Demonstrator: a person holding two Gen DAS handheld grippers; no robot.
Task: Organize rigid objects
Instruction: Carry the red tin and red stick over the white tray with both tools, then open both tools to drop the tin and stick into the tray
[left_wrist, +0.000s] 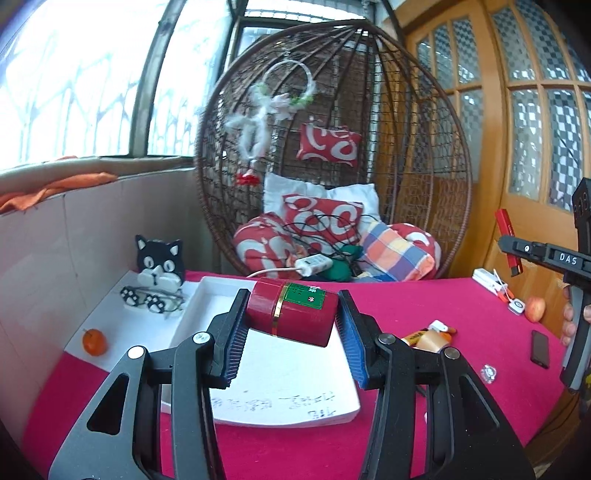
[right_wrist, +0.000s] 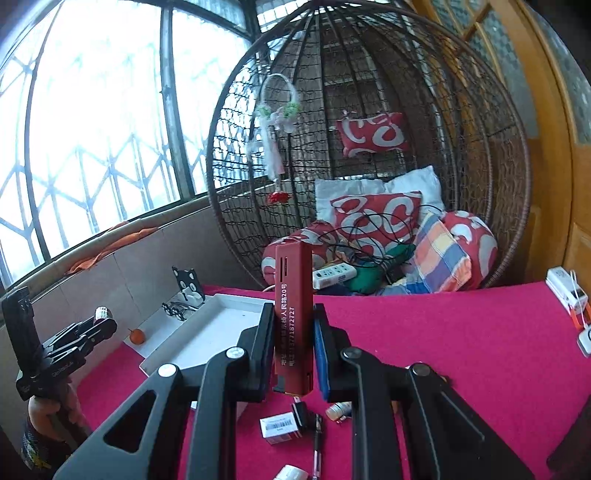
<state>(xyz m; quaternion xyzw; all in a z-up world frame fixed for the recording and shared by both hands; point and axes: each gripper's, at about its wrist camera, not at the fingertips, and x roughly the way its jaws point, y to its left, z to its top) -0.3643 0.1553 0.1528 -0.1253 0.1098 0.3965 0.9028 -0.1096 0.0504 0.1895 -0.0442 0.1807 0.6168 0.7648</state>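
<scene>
2 loads aloft above the pink cloth surface (left_wrist: 406, 314): left tongs (left_wrist: 291, 332) clamped on the ends of a red cylindrical tin with a gold band (left_wrist: 291, 314), long axis crosswise between the pads; right tongs (right_wrist: 291, 350) clamped on a slim red flat box with white print (right_wrist: 293, 314), standing upright. Shallow white tray (left_wrist: 207, 295) directly below the tin, so nearer the left hand; lies left of and beyond the right tongs.

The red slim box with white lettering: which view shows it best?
The right wrist view. There the red slim box stands upright, clamped in the right gripper, its printed face readable. The left wrist view shows it only small at the right edge, edge-on.
</scene>
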